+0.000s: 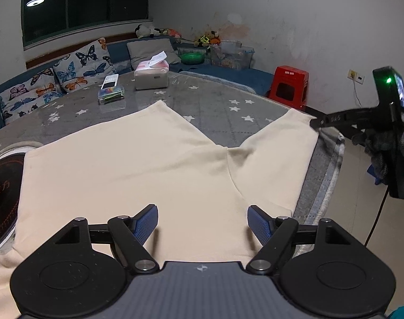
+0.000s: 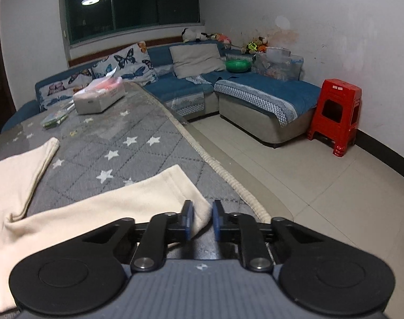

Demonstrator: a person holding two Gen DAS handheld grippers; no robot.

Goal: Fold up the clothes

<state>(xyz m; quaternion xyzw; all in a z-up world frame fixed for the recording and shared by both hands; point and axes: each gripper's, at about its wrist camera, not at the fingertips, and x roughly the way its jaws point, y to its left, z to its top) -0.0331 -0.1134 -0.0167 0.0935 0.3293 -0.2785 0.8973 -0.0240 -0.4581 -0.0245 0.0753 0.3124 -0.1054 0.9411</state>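
Lying flat on the star-patterned table cover, the cream shorts fold best if the right gripper, pinched on the right leg's hem corner, lifts low and carries it across while the left gripper, fingers wide over the waist, pins that end.

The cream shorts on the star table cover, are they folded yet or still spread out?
Spread out. The cream shorts lie flat with both legs splayed apart; the right gripper pinches one leg's hem corner.
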